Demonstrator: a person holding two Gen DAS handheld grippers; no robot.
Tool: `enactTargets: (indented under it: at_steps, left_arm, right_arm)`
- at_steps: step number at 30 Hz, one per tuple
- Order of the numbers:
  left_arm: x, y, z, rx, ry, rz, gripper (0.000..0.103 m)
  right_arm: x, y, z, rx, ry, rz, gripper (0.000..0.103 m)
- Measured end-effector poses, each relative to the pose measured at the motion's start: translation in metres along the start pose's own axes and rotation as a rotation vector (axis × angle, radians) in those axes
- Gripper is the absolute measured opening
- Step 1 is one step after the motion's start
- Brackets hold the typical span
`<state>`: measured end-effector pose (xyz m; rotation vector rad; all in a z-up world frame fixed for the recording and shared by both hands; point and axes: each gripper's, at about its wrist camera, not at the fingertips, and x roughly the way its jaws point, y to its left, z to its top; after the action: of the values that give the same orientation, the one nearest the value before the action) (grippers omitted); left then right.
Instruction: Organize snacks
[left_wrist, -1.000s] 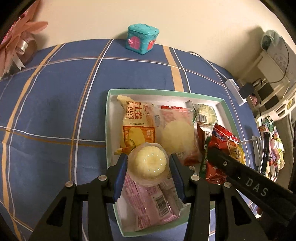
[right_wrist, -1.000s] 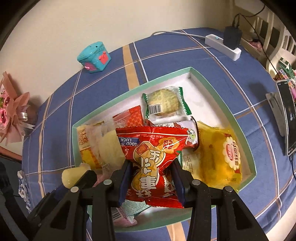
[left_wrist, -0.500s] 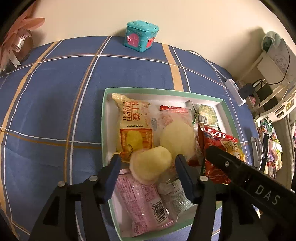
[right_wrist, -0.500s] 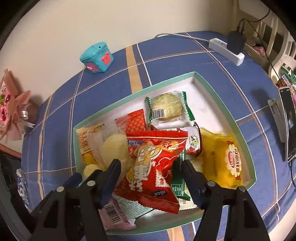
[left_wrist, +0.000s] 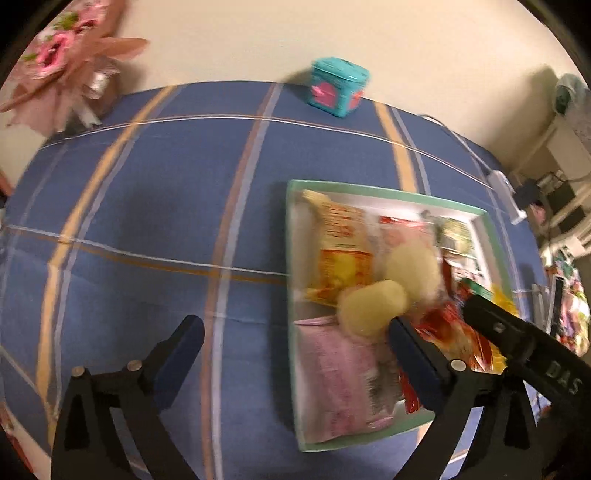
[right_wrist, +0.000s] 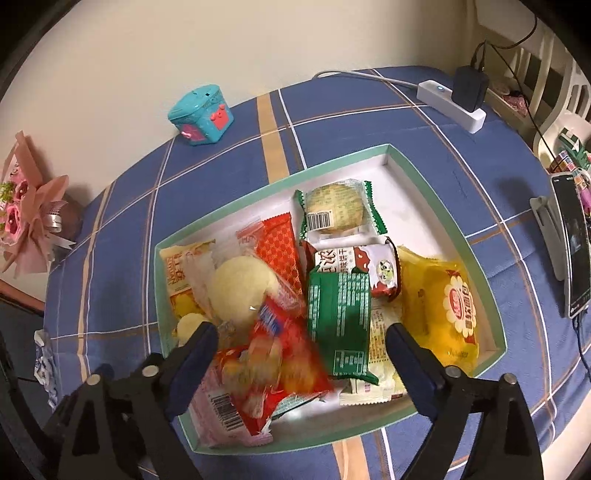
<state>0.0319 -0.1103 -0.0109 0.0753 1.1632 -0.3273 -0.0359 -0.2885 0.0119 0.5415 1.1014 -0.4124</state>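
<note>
Both claws have just been opening and now stand wide, nothing pressed between the pads.

Left gripper (left_wrist: 293, 334): hangs over the blue checked cloth (left_wrist: 147, 206), with its right finger at the near-left part of the green-rimmed box (left_wrist: 384, 190). The pale jelly cup (left_wrist: 371, 308) lies in the box just ahead of that right finger, on its side as far as the blur allows, resting against the pink packet (left_wrist: 338, 373) and the round pale cake (left_wrist: 413, 264). No contact with the pads that I can confirm.

Right gripper (right_wrist: 301, 334): hangs over the near half of the box. The red snack bag (right_wrist: 273, 360) lies loose between and just below the fingers, tilted over the pink packet; the green wrapper (right_wrist: 340, 321) sits ahead, between the two fingers.

Step in hand, as judged: release and clear.
- Lift each claw straight away from the pile so a finger does not drag a wrapper out.
- Keep the left claw's right finger off the jelly cup; it looks ready to roll.
- The far right corner of the box is bare; later items fit better there than on the near heap.
</note>
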Motion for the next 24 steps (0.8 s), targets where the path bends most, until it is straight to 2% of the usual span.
enactTargets:
  at_steps: [2, 6, 12, 18, 21, 24]
  left_arm:
    - [-0.004, 0.011, -0.003, -0.03, -0.004, 0.045, 0.103]
    - [-0.014, 0.036, -0.01, -0.079, -0.019, 0.113, 0.103]
    - [-0.035, 0.044, -0.026, -0.043, -0.054, 0.217, 0.103]
    - [-0.054, 0.047, -0.042, -0.046, -0.083, 0.261, 0.103]
    - [-0.059, 0.046, -0.05, -0.032, -0.081, 0.315, 0.103]
    - [-0.06, 0.045, -0.054, -0.022, -0.078, 0.313, 0.103]
  right_arm:
    - [-0.003, 0.001, -0.004, -0.008, -0.008, -0.006, 0.103]
    - [-0.009, 0.005, -0.013, -0.025, -0.025, 0.0, 0.103]
    - [-0.018, 0.016, -0.029, -0.065, -0.035, -0.007, 0.103]
    - [-0.032, 0.025, -0.053, -0.116, -0.048, -0.017, 0.103]
    - [-0.036, 0.027, -0.063, -0.133, -0.053, -0.018, 0.103]
    - [-0.041, 0.028, -0.072, -0.145, -0.065, -0.016, 0.103]
